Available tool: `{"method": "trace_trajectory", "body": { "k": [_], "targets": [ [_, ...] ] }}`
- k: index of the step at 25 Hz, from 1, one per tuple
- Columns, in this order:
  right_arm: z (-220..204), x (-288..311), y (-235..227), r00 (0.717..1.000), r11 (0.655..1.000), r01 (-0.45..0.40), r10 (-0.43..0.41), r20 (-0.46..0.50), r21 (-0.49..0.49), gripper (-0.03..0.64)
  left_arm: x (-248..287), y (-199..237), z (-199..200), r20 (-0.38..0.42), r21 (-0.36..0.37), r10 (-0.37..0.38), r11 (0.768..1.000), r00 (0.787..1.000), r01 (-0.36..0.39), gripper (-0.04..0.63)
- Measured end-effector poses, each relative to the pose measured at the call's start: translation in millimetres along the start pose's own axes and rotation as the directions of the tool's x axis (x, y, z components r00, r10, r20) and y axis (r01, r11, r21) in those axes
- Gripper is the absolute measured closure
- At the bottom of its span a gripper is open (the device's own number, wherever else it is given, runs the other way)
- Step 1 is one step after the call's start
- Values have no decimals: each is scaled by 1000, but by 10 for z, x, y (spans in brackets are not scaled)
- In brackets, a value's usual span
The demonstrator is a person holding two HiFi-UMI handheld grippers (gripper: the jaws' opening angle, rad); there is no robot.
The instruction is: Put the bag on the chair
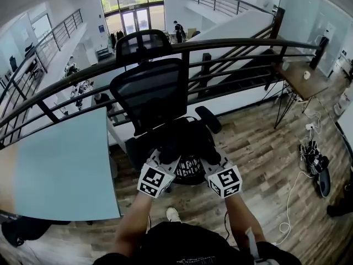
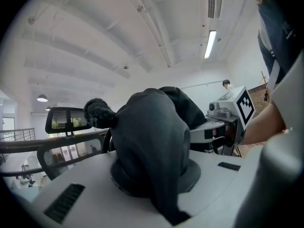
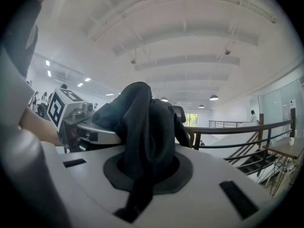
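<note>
Bag — one, clamped by left tool, right tool — one chair.

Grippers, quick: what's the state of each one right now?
Left gripper: closed, clamping a fold of the black bag.
Right gripper: closed, clamping another fold of the same bag.

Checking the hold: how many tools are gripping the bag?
2. The left tool clamps the bag at its left side, the right tool at its right side, by the chair.
</note>
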State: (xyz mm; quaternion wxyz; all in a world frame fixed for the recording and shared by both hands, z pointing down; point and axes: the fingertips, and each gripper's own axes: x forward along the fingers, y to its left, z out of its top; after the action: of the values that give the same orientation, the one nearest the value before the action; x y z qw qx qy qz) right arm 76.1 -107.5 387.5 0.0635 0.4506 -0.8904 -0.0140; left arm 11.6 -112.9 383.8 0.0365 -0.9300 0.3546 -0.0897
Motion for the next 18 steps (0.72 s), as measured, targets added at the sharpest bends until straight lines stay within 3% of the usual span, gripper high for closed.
{"method": "trace_trajectory", "body": {
  "k": [9, 18],
  "targets": [
    [89, 700, -100, 1000, 1000, 16, -16, 5, 24, 580, 144, 709, -9, -3, 23, 0, 1000, 1000, 0, 569],
    [-18, 1084, -109, 1000, 1000, 5, -5, -26, 23, 580, 216, 1075, -162, -18, 1, 14, 1000, 1000, -14, 569]
  ]
}}
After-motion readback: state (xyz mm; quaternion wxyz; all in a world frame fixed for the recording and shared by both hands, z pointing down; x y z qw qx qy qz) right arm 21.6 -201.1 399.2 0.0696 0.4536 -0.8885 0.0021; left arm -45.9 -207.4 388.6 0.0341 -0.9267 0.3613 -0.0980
